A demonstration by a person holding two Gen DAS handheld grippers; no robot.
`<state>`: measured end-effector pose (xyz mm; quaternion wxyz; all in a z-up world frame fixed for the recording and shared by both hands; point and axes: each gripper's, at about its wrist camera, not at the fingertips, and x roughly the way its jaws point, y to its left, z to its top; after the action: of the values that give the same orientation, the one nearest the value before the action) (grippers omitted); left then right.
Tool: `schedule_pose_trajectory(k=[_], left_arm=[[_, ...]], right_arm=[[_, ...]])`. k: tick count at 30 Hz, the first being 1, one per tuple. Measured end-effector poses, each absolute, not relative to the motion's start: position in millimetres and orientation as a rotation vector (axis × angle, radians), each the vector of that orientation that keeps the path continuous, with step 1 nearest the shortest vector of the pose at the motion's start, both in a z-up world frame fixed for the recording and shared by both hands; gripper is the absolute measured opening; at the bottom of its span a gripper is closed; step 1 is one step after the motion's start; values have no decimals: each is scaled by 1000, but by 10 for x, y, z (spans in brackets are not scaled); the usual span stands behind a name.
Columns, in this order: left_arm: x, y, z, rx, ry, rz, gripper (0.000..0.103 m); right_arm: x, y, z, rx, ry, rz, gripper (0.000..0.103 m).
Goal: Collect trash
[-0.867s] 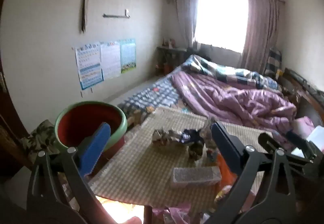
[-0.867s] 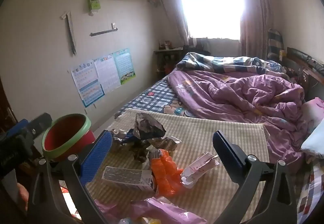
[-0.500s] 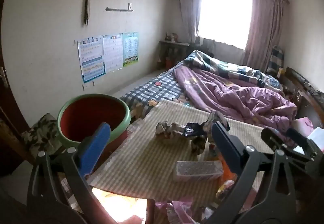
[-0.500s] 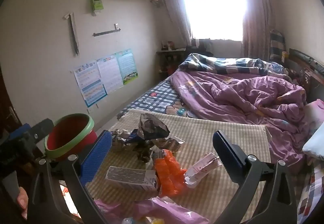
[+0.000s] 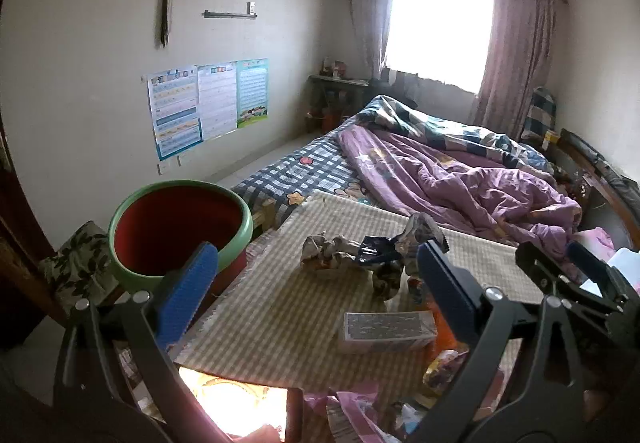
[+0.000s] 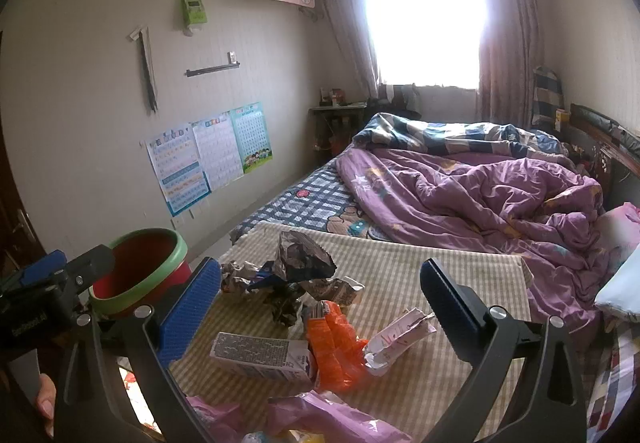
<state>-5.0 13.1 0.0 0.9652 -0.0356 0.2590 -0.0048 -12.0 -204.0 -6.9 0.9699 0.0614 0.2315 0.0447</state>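
Mat: my checked mat point(image 6: 420, 275) on the bed holds wrappers point(image 6: 300, 263) and a box point(image 6: 260, 355), mid-frame.
Bin: red bin point(image 5: 176, 227), left.
Left gripper point(image 5: 316, 283): wide open, holding nothing.
Right gripper point(image 6: 320, 295): wide open, holding nothing.

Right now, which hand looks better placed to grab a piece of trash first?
Probably the right gripper: it is open, and the orange wrapper and carton lie between its fingers. The left gripper, also open, sits nearer the red bin.
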Motion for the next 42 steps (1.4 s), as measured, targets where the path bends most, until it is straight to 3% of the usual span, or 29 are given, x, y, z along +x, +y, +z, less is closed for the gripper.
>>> schedule_pose_trajectory(k=[42], left_arm=[[-46, 120, -89, -68, 538, -16, 98]], right_arm=[[-107, -2102, -106, 151, 480, 82, 96]])
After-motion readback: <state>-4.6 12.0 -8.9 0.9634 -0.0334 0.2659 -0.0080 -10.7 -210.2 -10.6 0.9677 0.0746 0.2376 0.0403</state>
